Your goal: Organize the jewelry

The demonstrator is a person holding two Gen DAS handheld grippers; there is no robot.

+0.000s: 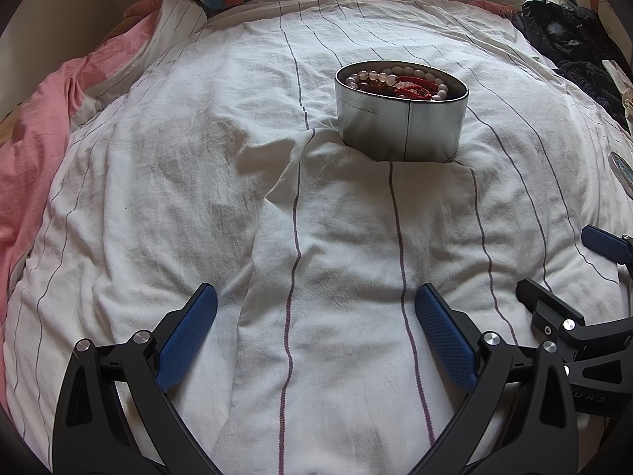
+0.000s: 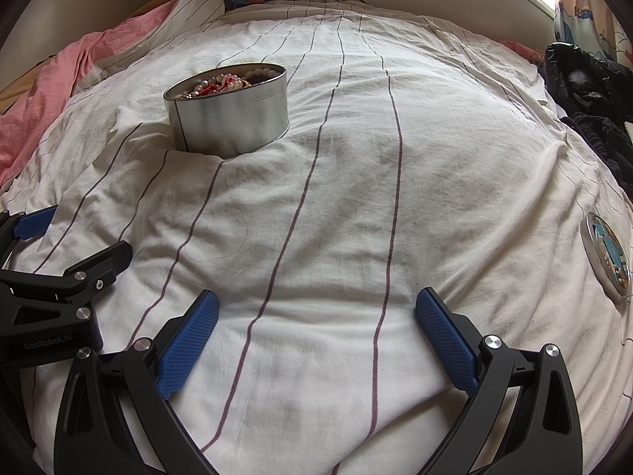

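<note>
Left wrist view: the oval tin [image 1: 399, 118] sits sunk into the striped duvet [image 1: 198, 198] on the bed, lidless, beaded bracelets [image 1: 399, 81] heaped inside, probably left uncovered for access. Its lid [image 2: 605, 255] lies well apart at the right. The left gripper [image 1: 316, 308] and right gripper [image 2: 316, 312] hover low, fingers spread wide and holding nothing, likely ready to reach.

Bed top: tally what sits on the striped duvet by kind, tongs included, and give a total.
Open metal tin holding beaded jewelry: 1
Round tin lid, lying apart to the right: 1
Tongs, left and right, both open and empty: 2
Total: 4
</note>
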